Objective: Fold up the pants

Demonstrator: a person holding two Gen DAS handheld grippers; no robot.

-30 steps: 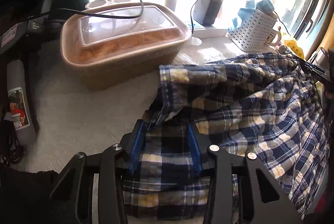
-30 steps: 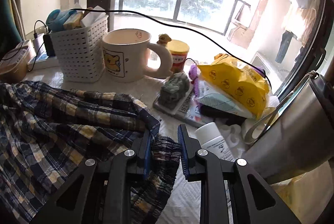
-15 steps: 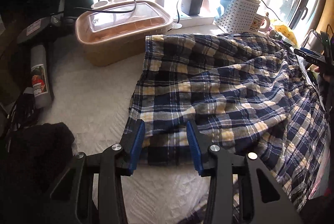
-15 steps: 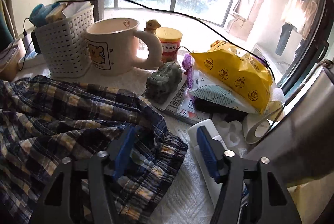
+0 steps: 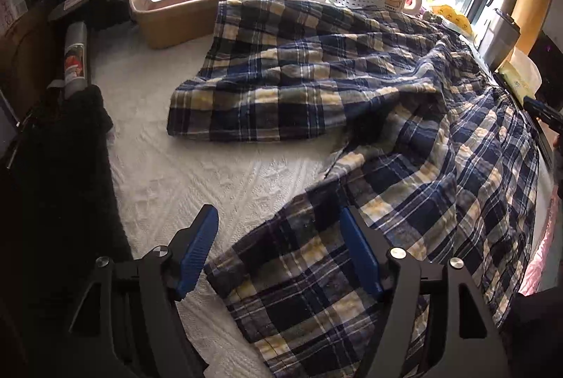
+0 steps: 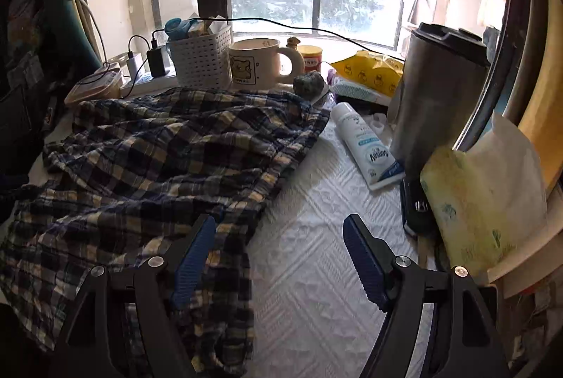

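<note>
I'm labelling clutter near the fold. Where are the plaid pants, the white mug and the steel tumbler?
plaid pants (image 6: 158, 145): right wrist view, middle of the spread fabric.
white mug (image 6: 251, 66): right wrist view, front wall by the bear print.
steel tumbler (image 6: 432, 96): right wrist view, brushed metal side.

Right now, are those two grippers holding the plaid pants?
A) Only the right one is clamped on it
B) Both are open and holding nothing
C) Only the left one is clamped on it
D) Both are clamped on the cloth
B: the left gripper and right gripper both show blue pads spread wide apart, and the plaid pants lie loose on the white cloth-covered surface.
</note>
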